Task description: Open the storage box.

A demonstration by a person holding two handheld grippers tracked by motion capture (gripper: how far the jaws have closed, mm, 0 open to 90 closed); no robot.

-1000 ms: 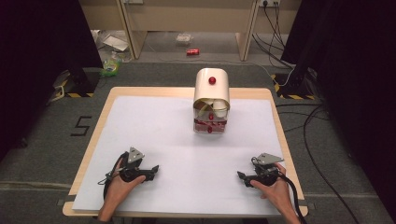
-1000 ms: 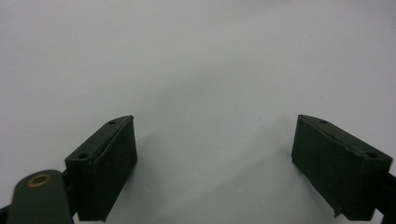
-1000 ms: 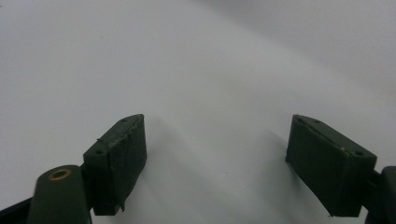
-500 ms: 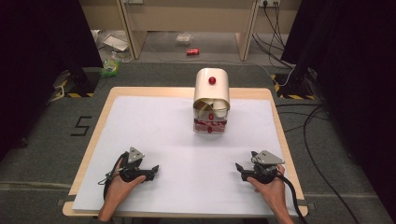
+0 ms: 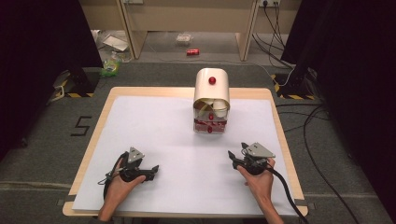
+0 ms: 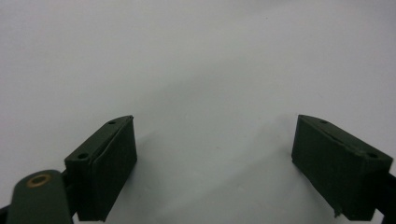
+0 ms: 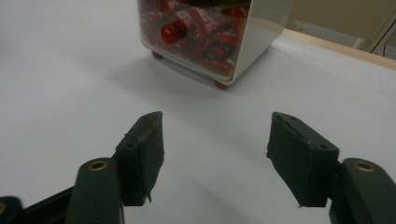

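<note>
A cream box point(image 5: 211, 88) with a rounded top and a red knob point(image 5: 212, 80) stands at the table's far middle. Its clear lower part point(image 7: 196, 28) holds red packets. My right gripper point(image 5: 236, 156) lies near the front right and points toward the box. Its jaws have just been closing, and they stand apart with nothing between them point(image 7: 215, 140). My left gripper point(image 5: 152, 170) rests at the front left, pointing right. In the left gripper view its pads point(image 6: 112, 163) stand wide over the bare white sheet, so the left gripper point(image 6: 215, 158) is open and empty.
A white sheet point(image 5: 154, 121) covers the wooden table point(image 5: 108, 100). Cables point(image 5: 313, 121) trail over the floor to the right. A red can point(image 5: 193, 52) and some litter point(image 5: 112, 65) lie on the floor beyond the table.
My right gripper has slid away from the person and a little left, toward the box, and its jaws have narrowed. The left gripper has stayed in place.
</note>
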